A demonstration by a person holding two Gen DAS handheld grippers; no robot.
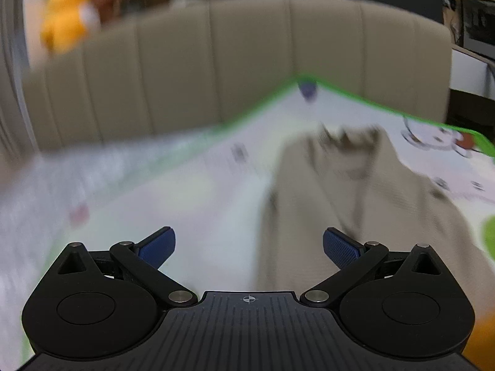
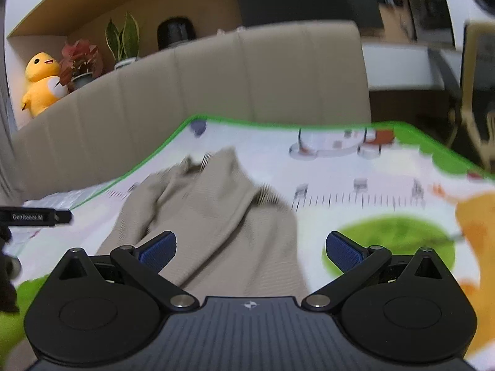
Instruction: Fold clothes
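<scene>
Left gripper (image 1: pixel 249 249) jaws wide apart, empty, above mat (image 1: pixel 191 191). Right gripper (image 2: pixel 250 250) jaws wide apart, empty, over sweater (image 2: pixel 213 207). Beige sweater crumpled on mat's middle, sofa (image 2: pixel 216 74) far behind.

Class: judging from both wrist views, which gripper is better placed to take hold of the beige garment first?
Right, probably. The right gripper opens directly over the beige garment; the left gripper faces mostly bare mat.
</scene>
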